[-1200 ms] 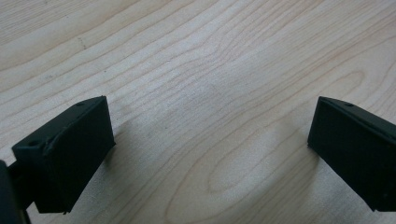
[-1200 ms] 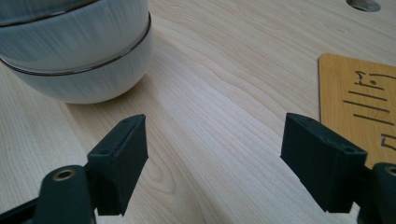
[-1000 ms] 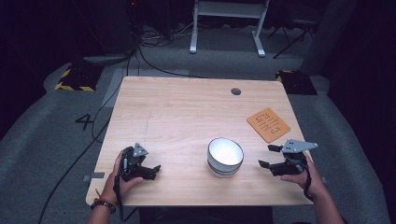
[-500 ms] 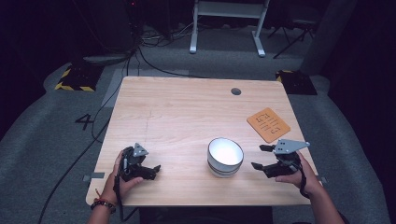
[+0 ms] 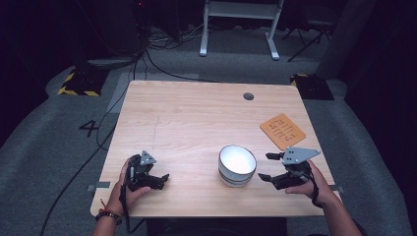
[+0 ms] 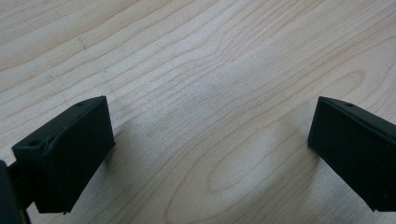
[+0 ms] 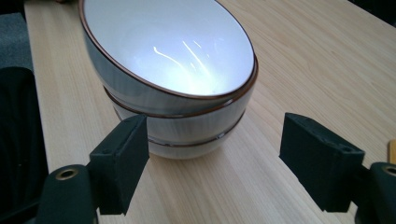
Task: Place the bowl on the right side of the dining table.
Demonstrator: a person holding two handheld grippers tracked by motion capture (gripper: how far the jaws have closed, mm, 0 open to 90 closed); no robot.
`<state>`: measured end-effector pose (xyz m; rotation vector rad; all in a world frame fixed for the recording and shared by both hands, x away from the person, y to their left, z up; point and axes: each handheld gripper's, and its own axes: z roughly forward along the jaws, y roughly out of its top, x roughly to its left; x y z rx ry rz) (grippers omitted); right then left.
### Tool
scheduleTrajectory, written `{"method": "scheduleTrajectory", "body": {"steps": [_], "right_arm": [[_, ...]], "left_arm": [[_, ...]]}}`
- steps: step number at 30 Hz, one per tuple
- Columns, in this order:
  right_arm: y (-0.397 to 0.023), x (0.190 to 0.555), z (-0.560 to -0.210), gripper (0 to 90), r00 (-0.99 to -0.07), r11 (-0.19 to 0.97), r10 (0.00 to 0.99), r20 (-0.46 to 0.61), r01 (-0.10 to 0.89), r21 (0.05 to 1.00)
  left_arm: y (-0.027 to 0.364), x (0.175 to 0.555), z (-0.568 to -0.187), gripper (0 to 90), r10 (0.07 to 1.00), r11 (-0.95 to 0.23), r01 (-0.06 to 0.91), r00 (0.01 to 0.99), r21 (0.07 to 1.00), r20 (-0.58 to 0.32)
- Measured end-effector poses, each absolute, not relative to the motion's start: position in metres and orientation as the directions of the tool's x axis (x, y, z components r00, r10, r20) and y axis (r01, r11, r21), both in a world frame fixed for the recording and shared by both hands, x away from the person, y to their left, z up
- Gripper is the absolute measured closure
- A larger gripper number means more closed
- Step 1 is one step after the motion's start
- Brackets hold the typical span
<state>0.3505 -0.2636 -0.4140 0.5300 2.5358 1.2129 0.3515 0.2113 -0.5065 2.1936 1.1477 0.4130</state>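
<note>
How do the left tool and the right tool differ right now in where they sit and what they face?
The left tool sits at the table's near left with bare wood between its open jaws; the right tool sits at the near right, jaws open towards the stacked white bowls. The left tool is far from the bowls; the right tool is just beside them, not gripping. Both are hand-held, black and open.

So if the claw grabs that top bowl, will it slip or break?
Probably slippery: the top bowl looks shiny and glazed, so it may slide between the right claw's hard black pads. It looks like ceramic, so likely heavy for its size and breakable if dropped. It sits tilted inside the lower bowl, so a push might rock or shift it.
</note>
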Motion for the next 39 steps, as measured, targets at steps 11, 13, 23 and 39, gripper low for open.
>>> {"method": "scheduleTrajectory", "body": {"steps": [11,13,23,39], "right_arm": [[-0.249,0.346,-0.404,24.0,-0.915,0.590,0.392,-0.096,0.170,0.790],[-0.247,0.345,-0.403,24.0,-0.918,0.587,0.386,-0.093,0.167,0.792],[-0.230,0.343,-0.399,24.2,-0.938,0.592,0.334,-0.093,0.132,0.795],[-0.207,0.346,-0.402,27.3,-0.961,0.594,0.270,-0.065,0.113,0.796]], "left_arm": [[0.211,0.352,-0.507,0.4,0.819,-0.429,0.625,0.573,0.652,-0.010],[0.211,0.352,-0.507,0.3,0.819,-0.429,0.625,0.573,0.652,-0.011],[0.211,0.352,-0.506,0.3,0.819,-0.429,0.626,0.574,0.651,-0.012],[0.211,0.352,-0.507,0.3,0.819,-0.429,0.625,0.573,0.652,-0.010]]}}
